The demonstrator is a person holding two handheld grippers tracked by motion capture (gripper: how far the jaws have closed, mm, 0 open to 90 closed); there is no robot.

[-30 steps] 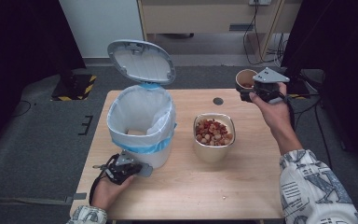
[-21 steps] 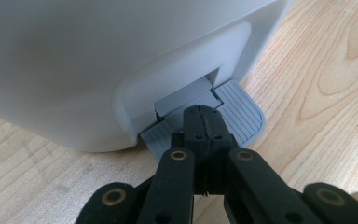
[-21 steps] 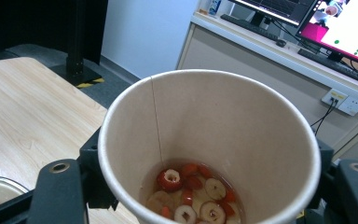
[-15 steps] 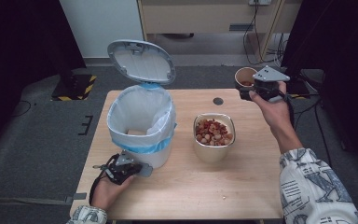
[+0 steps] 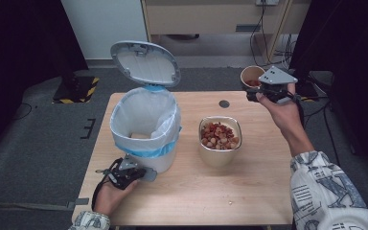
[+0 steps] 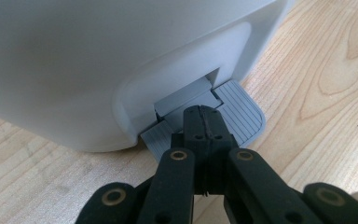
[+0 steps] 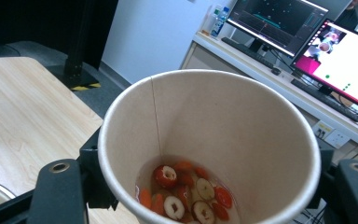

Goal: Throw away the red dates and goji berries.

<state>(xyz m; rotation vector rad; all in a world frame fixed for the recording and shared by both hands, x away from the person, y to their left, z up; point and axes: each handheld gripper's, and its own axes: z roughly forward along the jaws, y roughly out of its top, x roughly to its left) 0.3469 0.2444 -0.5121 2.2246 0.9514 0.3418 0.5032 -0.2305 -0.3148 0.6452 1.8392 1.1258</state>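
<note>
A white pedal bin (image 5: pixel 143 125) with a blue-edged liner stands on the wooden table (image 5: pixel 263 187), its lid (image 5: pixel 146 62) raised. My left gripper (image 5: pixel 130 173) is at the bin's front base, shut, its tip (image 6: pixel 201 114) resting on the grey foot pedal (image 6: pixel 243 112). Right of the bin sits a metal bowl (image 5: pixel 219 139) full of reddish food pieces. My right gripper (image 5: pixel 264 92) hovers over the table's far right corner, shut on a paper cup (image 5: pixel 252 76). The cup (image 7: pixel 242 121) holds red fruit slices (image 7: pixel 186 191) in a little liquid.
A pale object lies inside the bin liner (image 5: pixel 139 136). A small dark round spot (image 5: pixel 224 103) marks the table behind the bowl, and a crumb (image 5: pixel 229 203) lies near the front edge. Beyond the table, a desk carries lit monitors (image 7: pixel 349 60).
</note>
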